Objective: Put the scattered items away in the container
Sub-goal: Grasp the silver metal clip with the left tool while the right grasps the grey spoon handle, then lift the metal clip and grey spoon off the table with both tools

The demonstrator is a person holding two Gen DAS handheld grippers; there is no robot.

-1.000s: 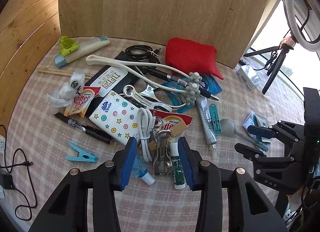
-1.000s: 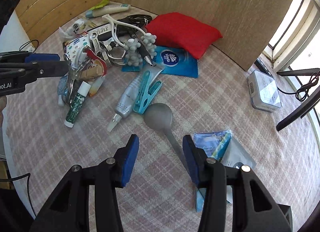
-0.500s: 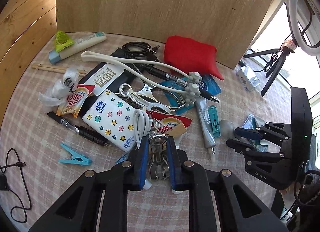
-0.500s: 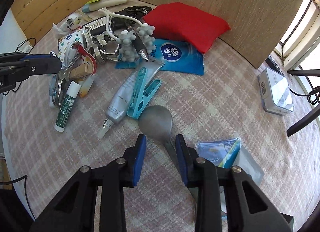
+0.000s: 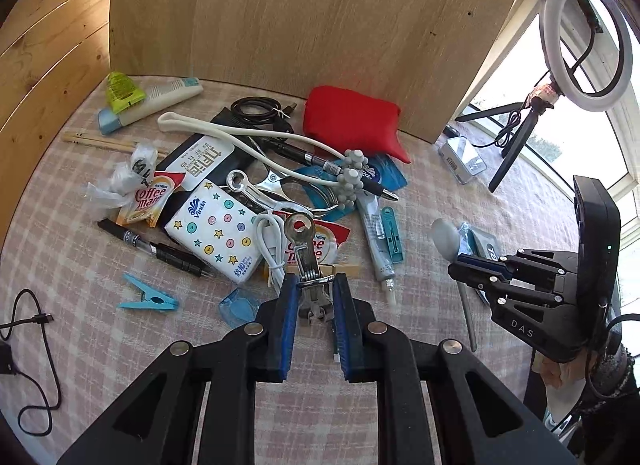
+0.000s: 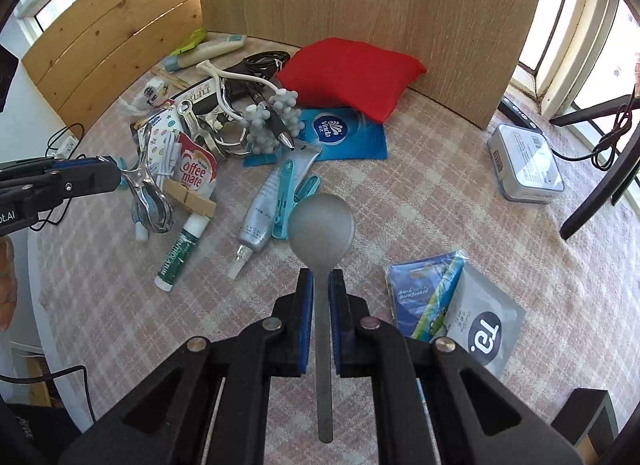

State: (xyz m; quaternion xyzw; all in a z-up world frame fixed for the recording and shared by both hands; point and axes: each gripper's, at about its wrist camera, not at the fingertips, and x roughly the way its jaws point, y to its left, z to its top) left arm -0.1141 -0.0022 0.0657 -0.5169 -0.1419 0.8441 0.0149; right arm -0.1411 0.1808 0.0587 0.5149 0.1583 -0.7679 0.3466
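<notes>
My left gripper (image 5: 314,285) is shut on a silver metal clip (image 5: 302,241), which stands up from between the blue pads, a little above the checked tablecloth (image 5: 100,305). From the right wrist view the left gripper (image 6: 100,179) comes in from the left with the clip (image 6: 150,193) hanging from it. My right gripper (image 6: 319,281) is still closing its jaws, and its pads press on the handle of a grey spoon (image 6: 321,225), bowl pointing forward. In the left wrist view the right gripper (image 5: 460,261) holds the spoon (image 5: 445,235) off the cloth. I see no open container.
A heap of tissue packs, pens, sachets, tubes, a massager and pegs lies mid-table, with a red pouch (image 6: 348,73) behind it. A small lidded box (image 6: 524,163) sits far right and flat packets (image 6: 452,305) near right. A ring light (image 5: 584,37) and a wooden board (image 5: 300,25) stand at the back.
Both grippers went from open to closed: the left onto the metal clip, the right onto the spoon handle. Clip and spoon have come up off the cloth.
</notes>
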